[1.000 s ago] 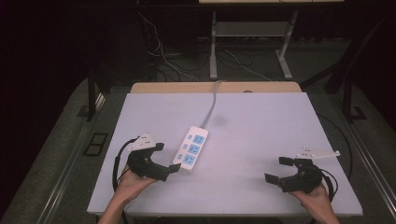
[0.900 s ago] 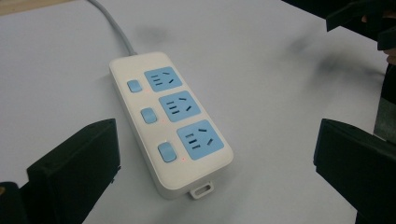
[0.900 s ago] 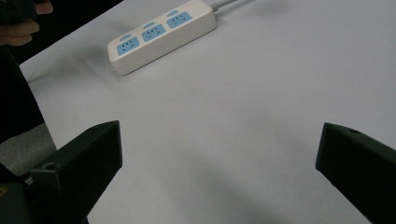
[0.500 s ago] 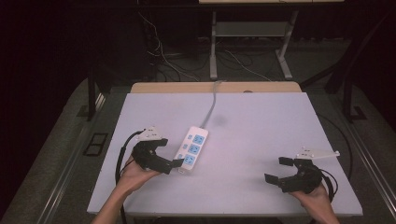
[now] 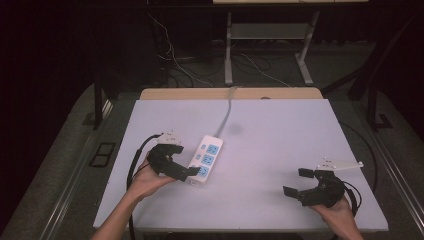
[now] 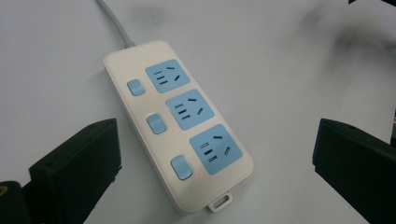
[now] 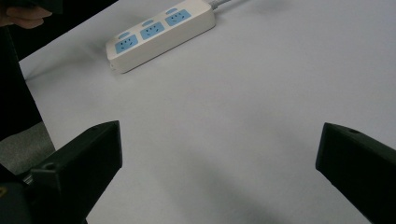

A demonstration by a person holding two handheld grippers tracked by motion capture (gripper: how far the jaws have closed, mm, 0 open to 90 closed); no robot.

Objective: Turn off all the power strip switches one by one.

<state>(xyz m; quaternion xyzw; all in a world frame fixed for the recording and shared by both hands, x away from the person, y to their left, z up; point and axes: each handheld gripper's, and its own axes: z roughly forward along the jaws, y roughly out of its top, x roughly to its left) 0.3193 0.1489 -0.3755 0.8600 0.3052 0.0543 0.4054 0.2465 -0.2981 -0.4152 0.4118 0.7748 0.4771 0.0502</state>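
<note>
Left gripper [image 5: 186,172], jaws spread, straddles the power strip [image 5: 206,160] to grasp it; right gripper [image 5: 300,182], at four o'clock, waits released.

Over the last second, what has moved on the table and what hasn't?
The left gripper has edged forward and inward to the near end of the power strip, jaws open, holding nothing; whether a jaw touches the strip cannot be told. The power strip lies where it was, cord running off the far edge. The right gripper has stayed open at the near right corner.
</note>
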